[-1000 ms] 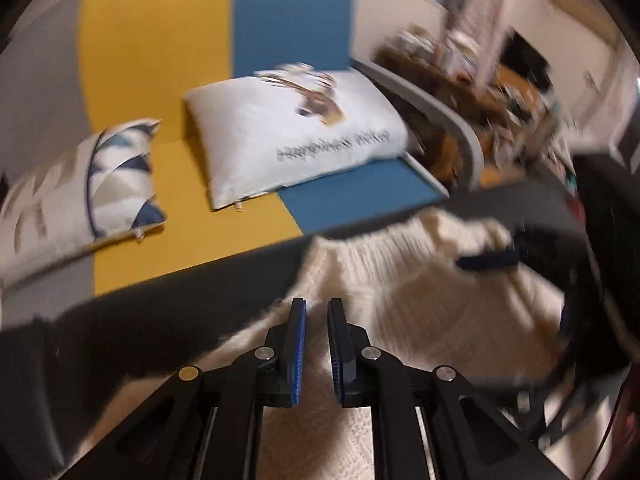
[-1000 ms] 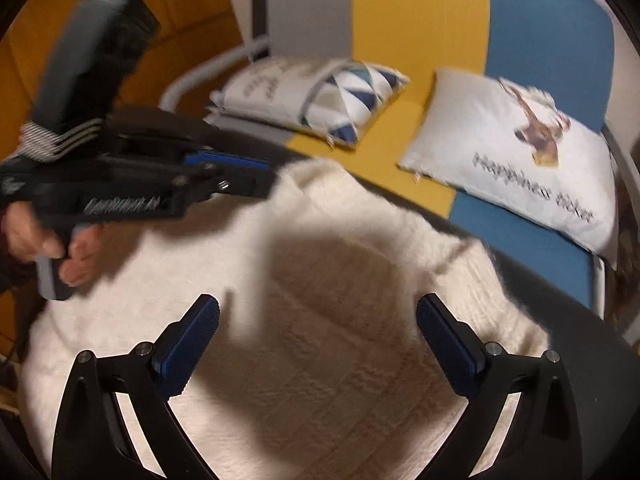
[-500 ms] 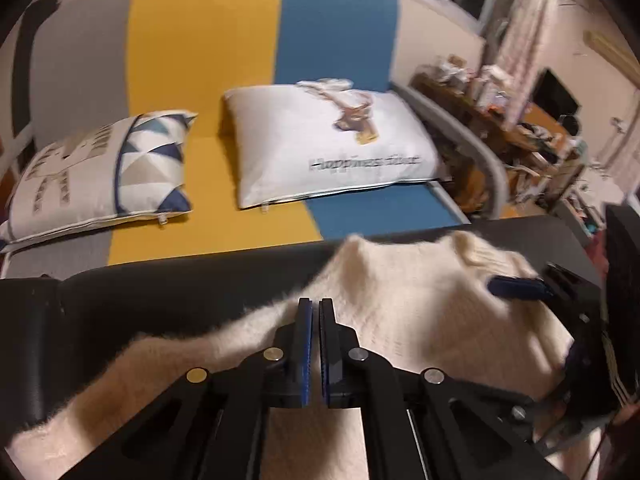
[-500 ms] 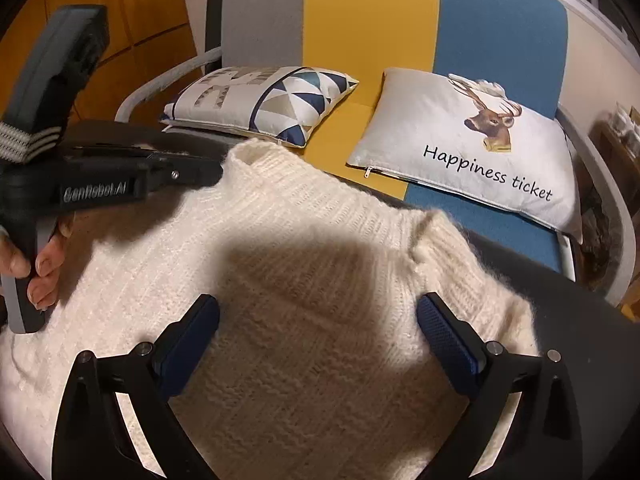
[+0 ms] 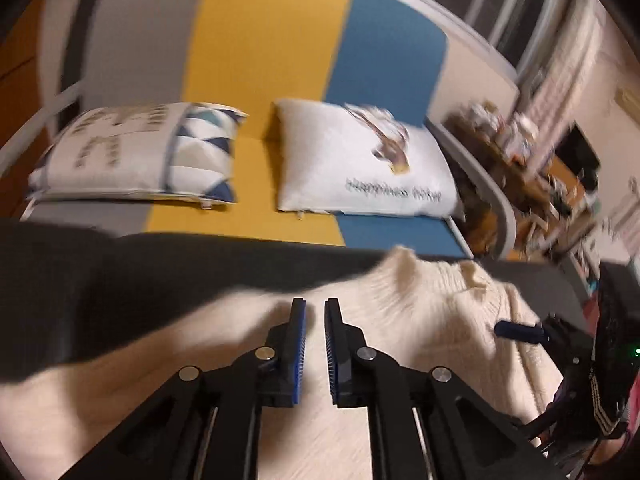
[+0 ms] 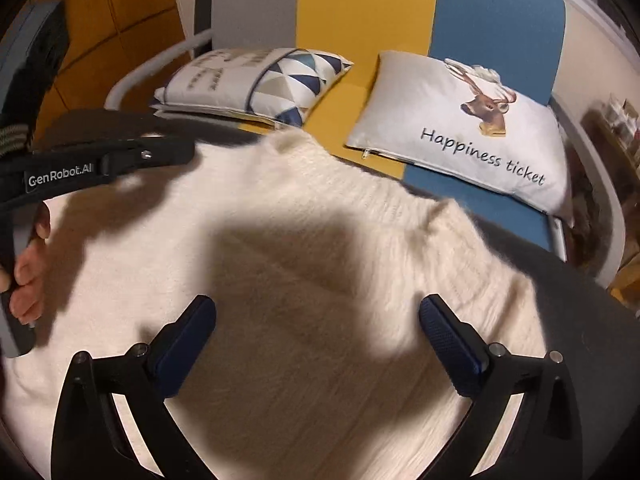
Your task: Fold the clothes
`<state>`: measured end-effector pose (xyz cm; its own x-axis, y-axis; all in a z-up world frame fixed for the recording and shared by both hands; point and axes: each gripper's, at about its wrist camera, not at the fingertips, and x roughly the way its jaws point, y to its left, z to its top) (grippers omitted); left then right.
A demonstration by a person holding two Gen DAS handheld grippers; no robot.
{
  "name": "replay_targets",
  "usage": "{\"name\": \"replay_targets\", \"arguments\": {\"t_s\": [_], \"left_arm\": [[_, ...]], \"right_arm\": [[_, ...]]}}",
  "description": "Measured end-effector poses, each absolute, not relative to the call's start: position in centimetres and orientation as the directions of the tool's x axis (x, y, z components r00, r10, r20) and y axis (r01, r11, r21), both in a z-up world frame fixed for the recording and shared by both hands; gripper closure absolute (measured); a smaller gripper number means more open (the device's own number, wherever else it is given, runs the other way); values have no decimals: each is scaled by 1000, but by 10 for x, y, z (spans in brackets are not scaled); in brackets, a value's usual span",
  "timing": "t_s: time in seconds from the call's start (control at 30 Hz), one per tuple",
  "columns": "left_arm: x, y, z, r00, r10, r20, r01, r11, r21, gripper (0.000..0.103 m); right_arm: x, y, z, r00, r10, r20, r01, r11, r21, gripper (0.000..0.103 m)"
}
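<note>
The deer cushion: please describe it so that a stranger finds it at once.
On the striped sofa behind the cream sweater lie two cushions. The deer cushion lies on the blue part, white, with a deer head and "Happiness ticket"; its neighbour has triangles.

A cream knitted sweater [image 6: 304,280] lies spread across a dark grey padded surface [image 6: 592,320], which shows bare at the sweater's right and beyond its far edge. Behind that surface stands a sofa with grey, yellow and blue panels [image 6: 360,0]. Two cushions rest on its seat: a white cushion with navy triangles [image 6: 248,80] on the left, a white cushion with a deer print and lettering [image 6: 460,128] on the right, apart from each other. The left gripper [image 5: 315,328] sits over the sweater's left part, the right gripper [image 6: 316,320] over its middle. Far right, beyond the sofa's arm, stands a cluttered wooden shelf [image 5: 532,168].
</note>
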<state>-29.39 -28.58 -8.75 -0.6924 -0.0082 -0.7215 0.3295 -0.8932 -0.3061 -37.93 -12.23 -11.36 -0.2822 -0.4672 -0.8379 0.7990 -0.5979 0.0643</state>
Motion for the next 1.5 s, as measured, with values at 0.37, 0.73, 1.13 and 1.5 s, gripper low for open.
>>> {"name": "replay_targets", "arguments": {"t_s": [0.37, 0.73, 1.13, 1.5], "left_arm": [[-200, -368, -119, -568, -234, -789, 520, -845, -123, 96], [-161, -355, -83, -592, -329, -736, 551, -832, -71, 96], [-88, -454, -111, -336, -466, -818, 752, -656, 64, 89], [-49, -503, -118, -289, -479, -829, 791, -607, 75, 88]], "right_arm": [[-334, -146, -135, -332, -399, -855, 760, -649, 7, 0], [-313, -144, -111, -377, -410, -830, 707, -707, 28, 0], [-263, -199, -136, -357, -369, -858, 698, -716, 18, 0], [-251, -241, -127, -398, -361, -844, 671, -742, 1, 0]]}}
